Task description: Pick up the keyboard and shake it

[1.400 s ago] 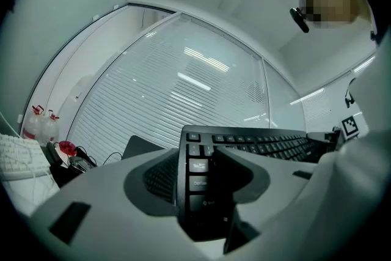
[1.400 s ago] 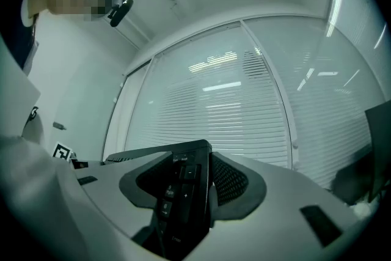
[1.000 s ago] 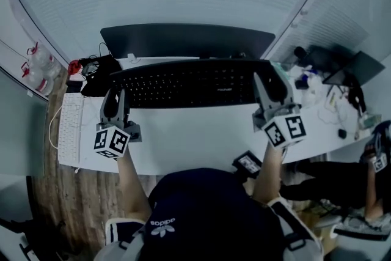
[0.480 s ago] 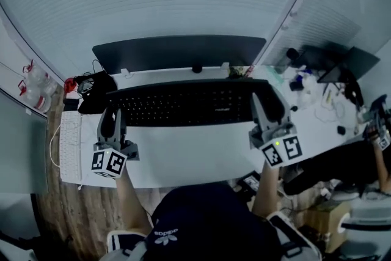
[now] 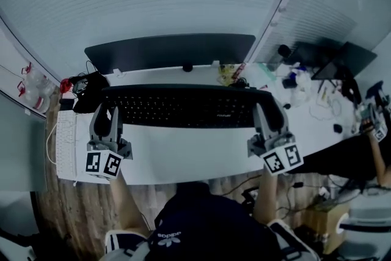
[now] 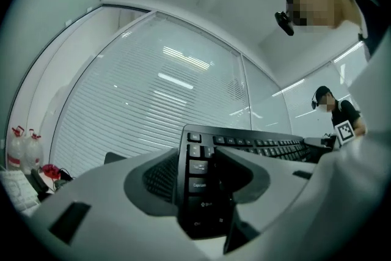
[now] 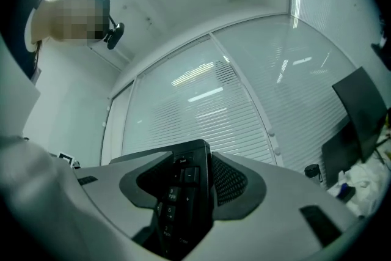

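Observation:
A long black keyboard (image 5: 183, 106) is held up above the white desk (image 5: 183, 153), level, keys facing me. My left gripper (image 5: 105, 121) is shut on the keyboard's left end (image 6: 198, 189); the left column of keys shows between its jaws. My right gripper (image 5: 270, 121) is shut on the right end (image 7: 183, 192), where numpad keys sit between its jaws. In both gripper views the keyboard stands on edge against the blinds.
A dark monitor (image 5: 168, 52) stands behind the keyboard. A white keyboard (image 5: 64, 137) lies at the desk's left edge, black gear and cables (image 5: 85, 85) behind it. Clutter, a bottle and a laptop (image 5: 342, 61) sit at the right. Another person's arm (image 5: 374, 150) shows far right.
The keyboard, still gripped at both ends, has dropped lower in the head view and nearer to me. More of the desk behind it, with the small items there, has come into sight.

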A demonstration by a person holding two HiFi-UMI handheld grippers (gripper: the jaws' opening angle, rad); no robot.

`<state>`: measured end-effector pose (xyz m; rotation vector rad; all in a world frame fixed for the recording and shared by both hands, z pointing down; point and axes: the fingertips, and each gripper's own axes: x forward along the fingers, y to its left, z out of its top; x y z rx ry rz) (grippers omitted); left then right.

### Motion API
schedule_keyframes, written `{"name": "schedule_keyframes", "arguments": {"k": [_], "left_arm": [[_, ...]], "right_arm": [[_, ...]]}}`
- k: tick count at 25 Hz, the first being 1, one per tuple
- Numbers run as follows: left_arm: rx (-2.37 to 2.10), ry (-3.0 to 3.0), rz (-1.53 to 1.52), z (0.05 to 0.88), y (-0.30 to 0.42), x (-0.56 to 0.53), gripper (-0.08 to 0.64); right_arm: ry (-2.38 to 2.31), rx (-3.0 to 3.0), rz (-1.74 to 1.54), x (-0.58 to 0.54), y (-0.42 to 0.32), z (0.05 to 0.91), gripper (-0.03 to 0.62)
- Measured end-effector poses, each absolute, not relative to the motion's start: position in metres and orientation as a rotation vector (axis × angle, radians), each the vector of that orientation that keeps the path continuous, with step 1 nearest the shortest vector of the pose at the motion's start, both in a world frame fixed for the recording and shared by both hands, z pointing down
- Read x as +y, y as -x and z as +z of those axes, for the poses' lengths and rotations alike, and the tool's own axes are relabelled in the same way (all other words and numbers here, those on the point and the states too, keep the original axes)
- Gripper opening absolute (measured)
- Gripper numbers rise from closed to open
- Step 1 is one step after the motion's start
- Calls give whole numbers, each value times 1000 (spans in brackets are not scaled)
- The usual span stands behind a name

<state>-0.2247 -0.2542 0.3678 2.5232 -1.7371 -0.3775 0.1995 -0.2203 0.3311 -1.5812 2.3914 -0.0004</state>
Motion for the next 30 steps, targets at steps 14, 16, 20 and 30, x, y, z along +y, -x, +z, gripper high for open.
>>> {"name": "schedule_keyframes", "arguments": {"k": [14,16,20,30], "left_arm": [[-1894,-2674,-293,295,205,-228,193],[-1908,-2681,-279,287,208,-229,193],[-1930,-2716,-270,275,207,-226,193],[-1937,-2759,-197,266,227,-240,193]], "right_arm": [[1398,2345,-175,-216,-218,356,189],[1392,2330,-199,-220,-215,360,189],[1363,2313,-203,-224,-213,366,189],[1340,2322,-254,-235,-185,379,189]]}}
